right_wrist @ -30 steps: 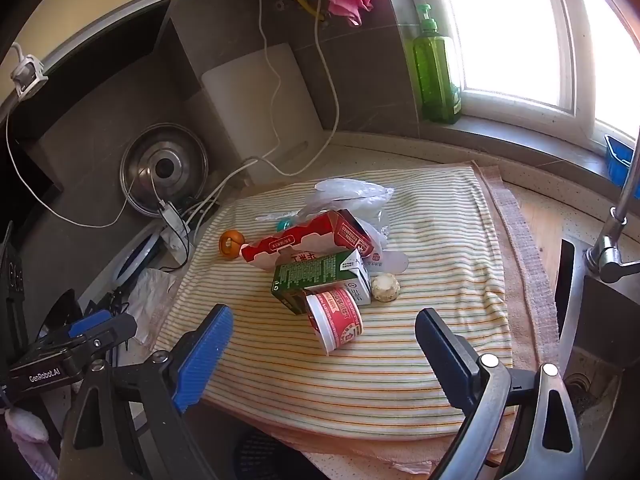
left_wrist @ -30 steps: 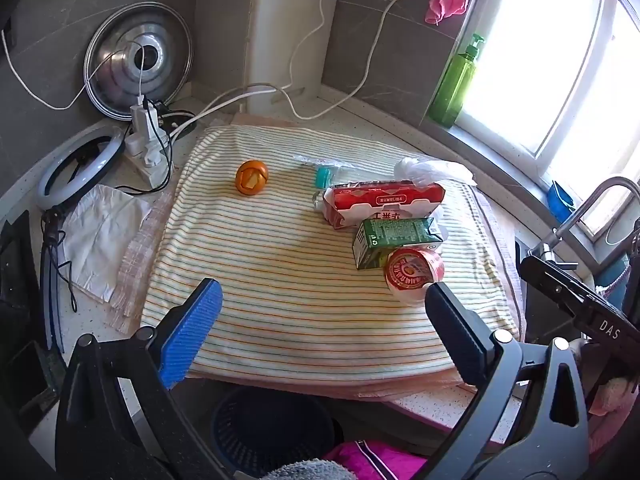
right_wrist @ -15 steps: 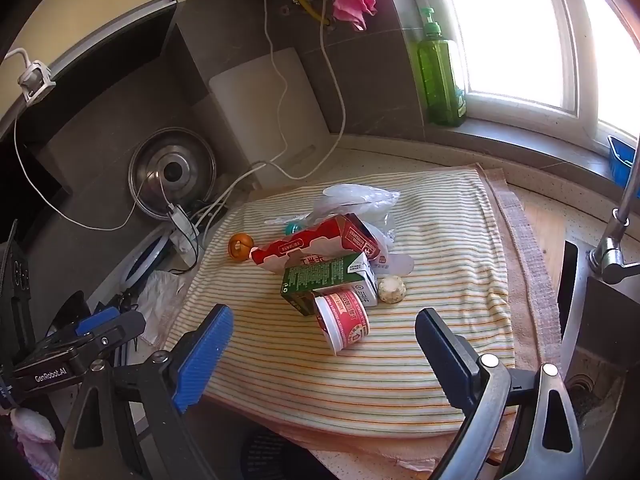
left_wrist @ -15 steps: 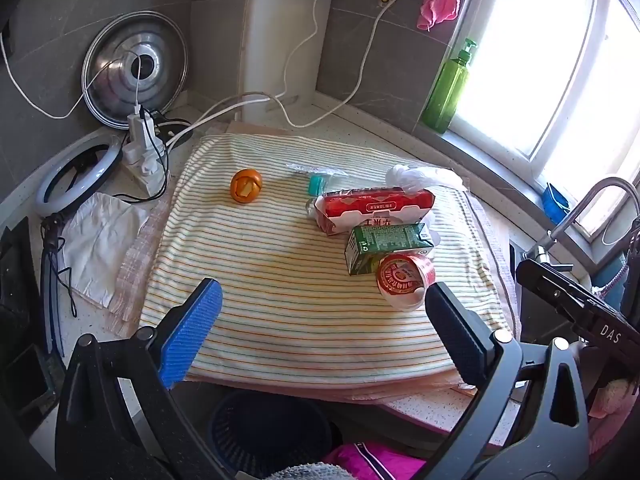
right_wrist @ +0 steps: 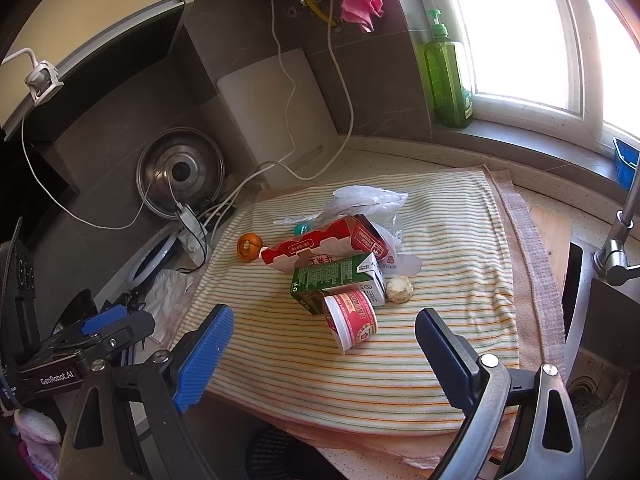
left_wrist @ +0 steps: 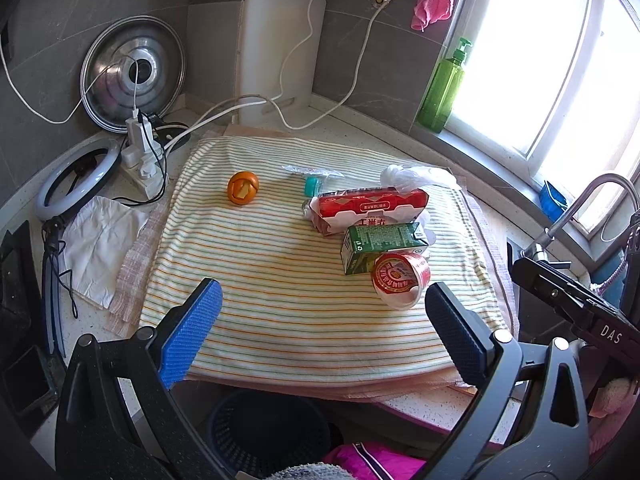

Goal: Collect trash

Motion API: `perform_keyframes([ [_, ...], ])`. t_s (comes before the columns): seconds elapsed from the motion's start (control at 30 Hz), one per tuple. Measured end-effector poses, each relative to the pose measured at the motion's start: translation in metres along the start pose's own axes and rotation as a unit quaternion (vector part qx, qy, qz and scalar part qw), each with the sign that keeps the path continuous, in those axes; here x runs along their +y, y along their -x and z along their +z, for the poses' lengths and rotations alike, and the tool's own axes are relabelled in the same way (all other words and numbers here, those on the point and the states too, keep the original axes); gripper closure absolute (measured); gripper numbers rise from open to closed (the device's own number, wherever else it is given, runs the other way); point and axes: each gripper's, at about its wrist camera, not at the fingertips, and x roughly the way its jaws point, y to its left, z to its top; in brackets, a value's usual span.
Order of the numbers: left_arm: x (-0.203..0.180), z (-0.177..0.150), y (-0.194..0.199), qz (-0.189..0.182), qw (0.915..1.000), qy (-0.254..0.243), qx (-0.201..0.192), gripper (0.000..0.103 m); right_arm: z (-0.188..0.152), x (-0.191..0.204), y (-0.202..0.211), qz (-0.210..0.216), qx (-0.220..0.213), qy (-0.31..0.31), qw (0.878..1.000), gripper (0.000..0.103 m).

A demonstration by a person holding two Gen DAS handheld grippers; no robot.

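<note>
Both grippers I am steering hang spread wide with nothing between their pads: my left gripper (left_wrist: 320,336) and my right gripper (right_wrist: 322,356), each over the near edge of a striped cloth (left_wrist: 280,280) on the counter. Trash sits bunched on the cloth's right half: a red carton (left_wrist: 370,208), a green carton (left_wrist: 380,242) touching it, and a red cup (left_wrist: 400,278) on its side against the green one. An orange ball (left_wrist: 243,188) lies well apart to the left, with bare cloth around it. A dark basket (left_wrist: 268,432) sits below the counter's near edge. Only my right view shows a small pale lump (right_wrist: 399,289) just beside the green carton; only my left view shows the white paper (left_wrist: 102,248) left of the cloth in full.
</note>
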Motion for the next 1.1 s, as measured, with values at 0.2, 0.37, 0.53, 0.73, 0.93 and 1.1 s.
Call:
perform_keyframes([
  [0.2, -0.009, 0.002, 0.005, -0.001, 1.0000, -0.005, 0.002, 0.000, -0.001, -0.001, 0.000, 0.002, 0.002, -0.002, 1.000, 0.009],
  [0.37, -0.013, 0.004, 0.007, -0.001, 1.0000, -0.006, 0.002, 0.000, -0.002, 0.000, 0.000, 0.005, 0.004, -0.003, 1.000, 0.009],
  [0.53, -0.012, 0.002, 0.006, -0.001, 1.0000, -0.005, 0.001, 0.000, -0.004, 0.001, 0.001, 0.007, 0.004, -0.003, 1.000, 0.009],
  [0.73, -0.013, 0.001, 0.006, -0.001, 1.0000, -0.005, 0.000, 0.000, -0.004, 0.001, 0.001, 0.008, 0.004, -0.005, 1.000, 0.009],
  [0.93, -0.019, 0.000, 0.004, -0.002, 1.0000, -0.005, 0.004, 0.000, -0.005, 0.001, 0.001, 0.007, 0.006, -0.006, 1.000, 0.009],
  [1.1, -0.020, -0.001, 0.003, -0.005, 1.0000, -0.005, 0.005, 0.000, -0.006, 0.003, 0.003, 0.009, 0.008, -0.008, 1.000, 0.009],
])
